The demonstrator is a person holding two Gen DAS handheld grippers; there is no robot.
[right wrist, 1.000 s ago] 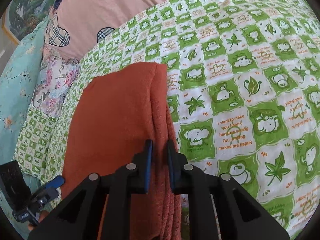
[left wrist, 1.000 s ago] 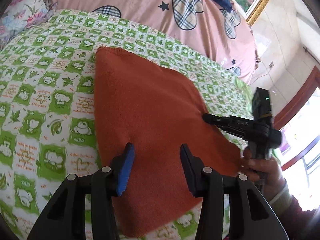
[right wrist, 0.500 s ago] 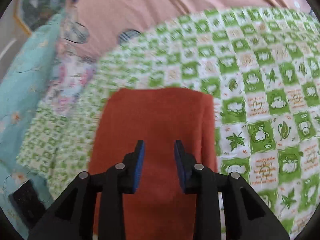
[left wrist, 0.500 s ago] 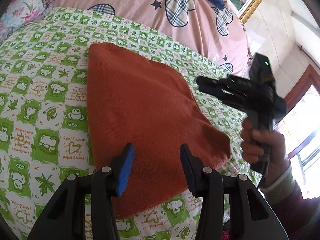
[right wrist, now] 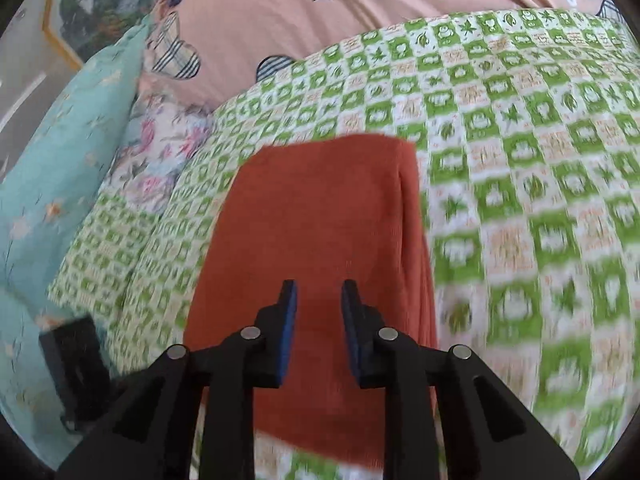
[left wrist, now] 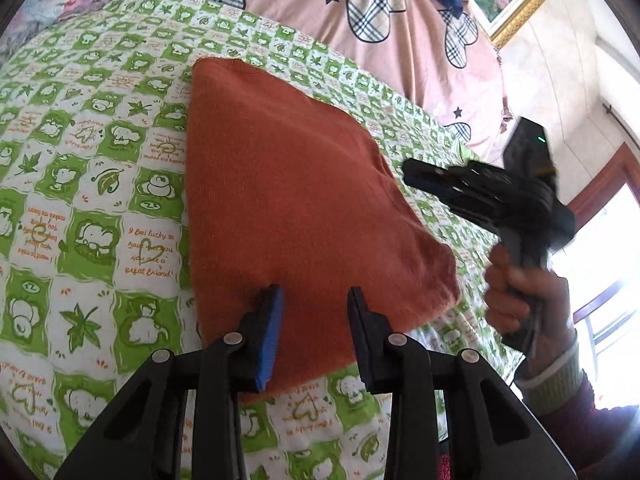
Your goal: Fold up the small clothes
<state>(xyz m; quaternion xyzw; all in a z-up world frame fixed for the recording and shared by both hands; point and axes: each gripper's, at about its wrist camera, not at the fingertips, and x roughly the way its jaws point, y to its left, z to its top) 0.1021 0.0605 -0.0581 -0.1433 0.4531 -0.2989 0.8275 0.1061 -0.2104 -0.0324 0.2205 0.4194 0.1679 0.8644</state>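
Green bedsheet (left wrist: 100,208) reads "great friend"; both grippers' fingers narrowly parted, empty, over orange cloth (left wrist: 288,208).

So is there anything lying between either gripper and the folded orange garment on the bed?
Nothing visible. The orange garment lies flat on the green patterned sheet, bare on top. The left gripper and right gripper both hang over its near part, jaws apart and empty; both have just been closing.

Green-checked bedsheet (left wrist: 100,208), pink quilt (right wrist: 360,20)
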